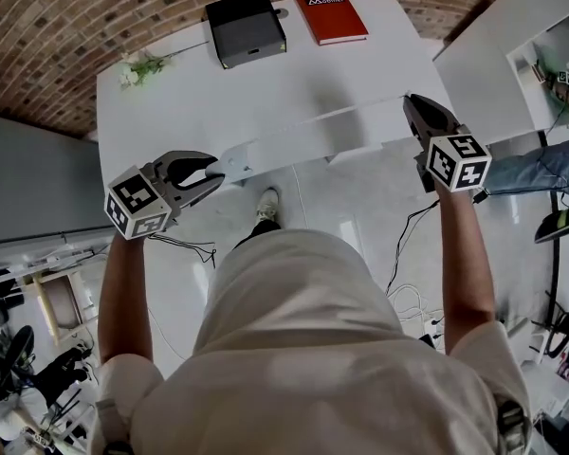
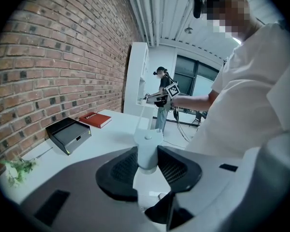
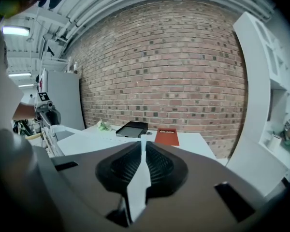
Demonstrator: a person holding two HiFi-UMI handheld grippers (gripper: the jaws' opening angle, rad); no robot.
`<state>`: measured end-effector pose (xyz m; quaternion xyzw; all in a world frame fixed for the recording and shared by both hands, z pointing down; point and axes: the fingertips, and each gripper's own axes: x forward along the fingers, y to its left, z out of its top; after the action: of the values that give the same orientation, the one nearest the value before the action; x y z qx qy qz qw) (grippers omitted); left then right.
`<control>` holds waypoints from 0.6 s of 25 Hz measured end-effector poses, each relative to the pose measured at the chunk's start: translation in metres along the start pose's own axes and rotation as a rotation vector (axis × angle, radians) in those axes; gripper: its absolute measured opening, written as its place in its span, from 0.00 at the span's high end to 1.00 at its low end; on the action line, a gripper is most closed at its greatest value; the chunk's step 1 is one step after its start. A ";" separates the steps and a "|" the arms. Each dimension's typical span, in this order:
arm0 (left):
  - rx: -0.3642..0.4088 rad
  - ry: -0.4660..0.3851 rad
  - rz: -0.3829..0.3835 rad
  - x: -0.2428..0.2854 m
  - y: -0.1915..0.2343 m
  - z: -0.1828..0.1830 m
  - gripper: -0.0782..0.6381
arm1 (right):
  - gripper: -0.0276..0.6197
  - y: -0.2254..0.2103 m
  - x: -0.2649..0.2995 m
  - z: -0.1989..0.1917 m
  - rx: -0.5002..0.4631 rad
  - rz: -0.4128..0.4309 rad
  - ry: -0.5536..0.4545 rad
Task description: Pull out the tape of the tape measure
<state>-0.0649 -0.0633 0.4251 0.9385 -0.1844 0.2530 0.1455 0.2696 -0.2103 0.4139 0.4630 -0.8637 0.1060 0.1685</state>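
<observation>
The white tape measure case (image 1: 232,163) sits between the pads of my left gripper (image 1: 211,170), which is shut on it just past the near edge of the white table (image 1: 284,83). From the case the white tape (image 1: 327,124) runs tight and straight to the right. My right gripper (image 1: 411,100) is shut on its end. In the left gripper view the case (image 2: 147,151) stands upright between the dark pads (image 2: 122,169), and the far gripper (image 2: 159,99) shows small beyond it. In the right gripper view the tape's end (image 3: 143,154) is pinched edge-on between the pads.
On the table's far side lie a black box (image 1: 245,27) and a red book (image 1: 330,13). A green sprig (image 1: 142,67) lies at the far left corner. A white shelf unit (image 1: 507,55) stands to the right, with another person's legs (image 1: 550,171) beside it. Cables trail on the floor.
</observation>
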 end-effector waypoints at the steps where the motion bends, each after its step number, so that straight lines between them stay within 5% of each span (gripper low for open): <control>1: -0.007 -0.003 0.002 -0.001 0.000 -0.001 0.72 | 0.91 -0.003 -0.001 -0.001 -0.001 -0.001 0.002; 15: -0.013 0.008 0.015 0.000 0.003 -0.003 0.72 | 0.91 -0.021 -0.003 -0.006 0.011 -0.043 0.017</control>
<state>-0.0672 -0.0645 0.4285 0.9352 -0.1925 0.2565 0.1502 0.2896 -0.2178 0.4189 0.4812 -0.8516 0.1109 0.1757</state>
